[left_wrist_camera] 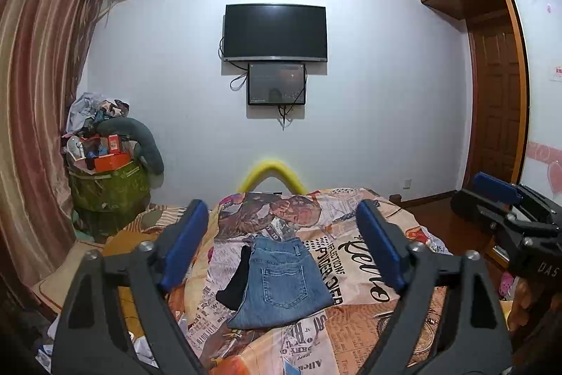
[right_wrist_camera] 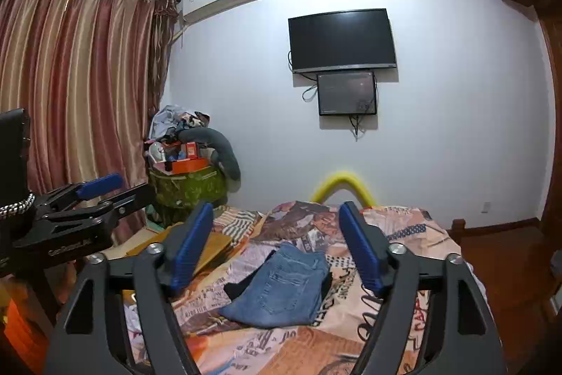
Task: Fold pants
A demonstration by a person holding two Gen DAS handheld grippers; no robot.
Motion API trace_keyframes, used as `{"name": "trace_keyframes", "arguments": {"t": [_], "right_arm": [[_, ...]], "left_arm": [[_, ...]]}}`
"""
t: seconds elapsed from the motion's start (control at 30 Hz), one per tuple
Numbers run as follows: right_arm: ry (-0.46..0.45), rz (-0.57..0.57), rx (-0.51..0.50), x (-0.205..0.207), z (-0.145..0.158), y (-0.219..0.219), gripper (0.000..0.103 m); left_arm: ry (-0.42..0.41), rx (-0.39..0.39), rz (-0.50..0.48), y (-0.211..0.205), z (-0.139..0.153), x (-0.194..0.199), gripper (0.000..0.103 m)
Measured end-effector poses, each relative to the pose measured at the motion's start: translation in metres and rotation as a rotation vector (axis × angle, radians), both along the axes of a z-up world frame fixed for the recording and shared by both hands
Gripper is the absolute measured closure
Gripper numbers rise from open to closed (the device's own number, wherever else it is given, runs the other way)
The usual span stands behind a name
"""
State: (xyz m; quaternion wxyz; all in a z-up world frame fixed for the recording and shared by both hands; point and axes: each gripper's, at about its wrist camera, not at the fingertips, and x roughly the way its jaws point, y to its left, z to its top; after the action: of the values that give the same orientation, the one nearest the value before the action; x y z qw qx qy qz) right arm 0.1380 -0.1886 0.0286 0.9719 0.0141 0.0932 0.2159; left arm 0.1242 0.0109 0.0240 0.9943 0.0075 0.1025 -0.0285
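Observation:
Folded blue jeans [left_wrist_camera: 281, 283] lie on the bed's printed cover, back pocket up, with a black garment [left_wrist_camera: 236, 280] sticking out at their left side. They also show in the right wrist view [right_wrist_camera: 281, 289]. My left gripper [left_wrist_camera: 281, 234] is open and empty, held above and short of the jeans. My right gripper [right_wrist_camera: 277, 234] is open and empty too, likewise held back above the jeans. The right gripper also shows at the right edge of the left wrist view [left_wrist_camera: 505, 199]; the left gripper shows at the left of the right wrist view [right_wrist_camera: 105, 192].
The bed [left_wrist_camera: 368, 269] has a newspaper-print cover. A yellow foam arch [left_wrist_camera: 272, 174] stands at its far end. A green bin piled with clutter [left_wrist_camera: 109, 178] stands at the far left by the curtain [left_wrist_camera: 31, 129]. A TV [left_wrist_camera: 275, 32] hangs on the wall. A wooden door [left_wrist_camera: 498, 108] is at right.

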Motion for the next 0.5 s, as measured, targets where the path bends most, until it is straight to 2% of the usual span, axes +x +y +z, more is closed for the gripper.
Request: {"name": "trace_keyframes", "arguments": {"t": [0.1, 0.17, 0.23, 0.5], "right_arm": [[0.001, -0.022, -0.002, 0.000, -0.002, 0.001, 0.016], [0.004, -0.027, 0.003, -0.001, -0.003, 0.002, 0.010], [-0.001, -0.037, 0.012, -0.004, -0.003, 0.000, 0.001], [-0.011, -0.058, 0.032, -0.013, -0.008, -0.006, 0.000]], "left_arm": [[-0.009, 0.011, 0.007, -0.004, -0.001, -0.006, 0.009], [-0.009, -0.002, 0.002, -0.003, -0.002, -0.009, 0.001], [-0.012, -0.017, -0.001, -0.001, -0.001, -0.012, 0.000], [-0.038, -0.032, -0.003, 0.001, -0.002, -0.022, 0.000]]}}
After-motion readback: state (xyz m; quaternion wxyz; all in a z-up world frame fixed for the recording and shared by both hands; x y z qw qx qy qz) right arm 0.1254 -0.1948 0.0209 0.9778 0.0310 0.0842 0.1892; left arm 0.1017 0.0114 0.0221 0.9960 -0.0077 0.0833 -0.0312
